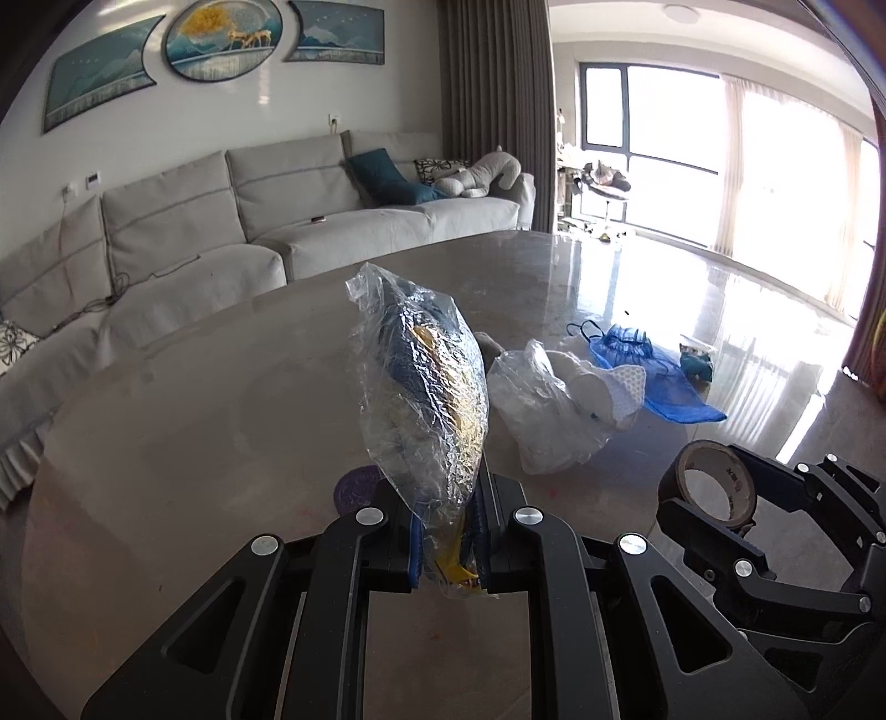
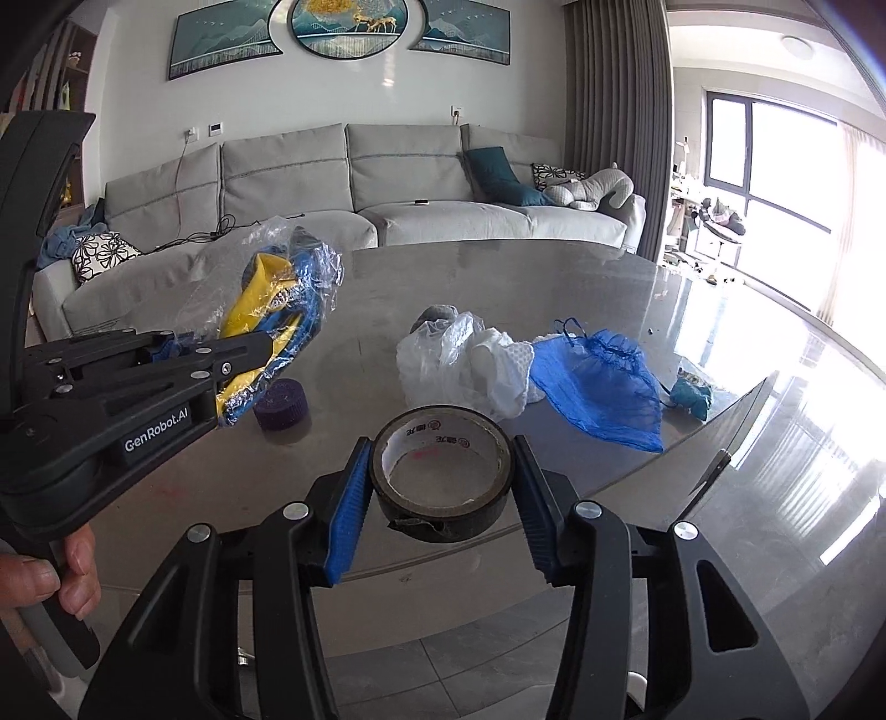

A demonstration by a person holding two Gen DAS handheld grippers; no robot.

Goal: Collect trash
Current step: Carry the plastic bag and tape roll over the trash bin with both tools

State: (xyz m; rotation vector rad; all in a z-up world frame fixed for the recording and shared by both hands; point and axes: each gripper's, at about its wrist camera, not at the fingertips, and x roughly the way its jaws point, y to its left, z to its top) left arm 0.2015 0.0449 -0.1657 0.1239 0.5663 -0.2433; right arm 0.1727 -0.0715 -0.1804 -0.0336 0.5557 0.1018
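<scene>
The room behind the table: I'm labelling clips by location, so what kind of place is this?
Most likely a home living room: a long grey sofa with cushions, framed wall art, and floor-length curtains beside big windows.

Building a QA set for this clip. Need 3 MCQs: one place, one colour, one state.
1. Where is the purple cap?
A. on the table, below the left gripper
B. on the sofa
C. inside the tape roll

2. What colour is the mesh bag?
A. red
B. blue
C. green

3. What is the right gripper doing?
A. open, empty
B. shut on the tape roll
C. shut on a clear bag

Key: 1 A, it sits on the table under the left gripper; 2 B, plainly blue; 3 B, both pads press the roll's sides.
</scene>
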